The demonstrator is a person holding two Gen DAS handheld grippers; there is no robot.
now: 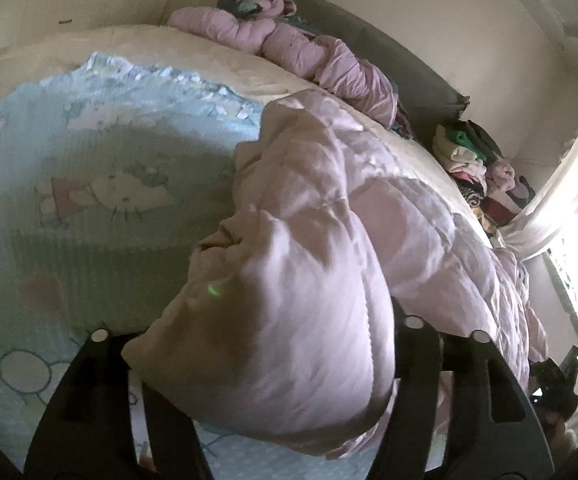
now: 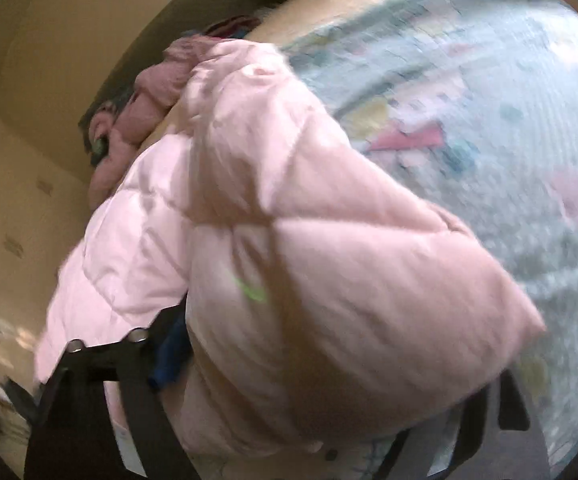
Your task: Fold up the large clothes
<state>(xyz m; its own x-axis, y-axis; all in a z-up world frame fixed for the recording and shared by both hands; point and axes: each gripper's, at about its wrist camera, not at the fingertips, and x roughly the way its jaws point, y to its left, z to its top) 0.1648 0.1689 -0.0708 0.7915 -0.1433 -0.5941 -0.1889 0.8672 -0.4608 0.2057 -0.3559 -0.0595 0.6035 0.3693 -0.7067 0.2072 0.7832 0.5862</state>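
A pale pink quilted puffer jacket (image 1: 289,280) lies bunched on the bed, over a light blue blanket (image 1: 69,152) with a fine ribbed weave and printed cartoon cat figures. The jacket shell is smooth, slightly glossy, stitched into padded panels and heavily creased. In the left wrist view, the left gripper (image 1: 273,368) has black plastic fingers spread on either side of a rounded jacket fold — fabric sits between them, but pad contact cannot be confirmed. In the right wrist view, which is motion-blurred, the right gripper (image 2: 309,392) stands wide, a puffy jacket panel (image 2: 329,264) filling the gap; pressure cannot be determined. A second, darker pink padded garment (image 1: 289,48) lies crumpled along the grey headboard (image 1: 389,52).
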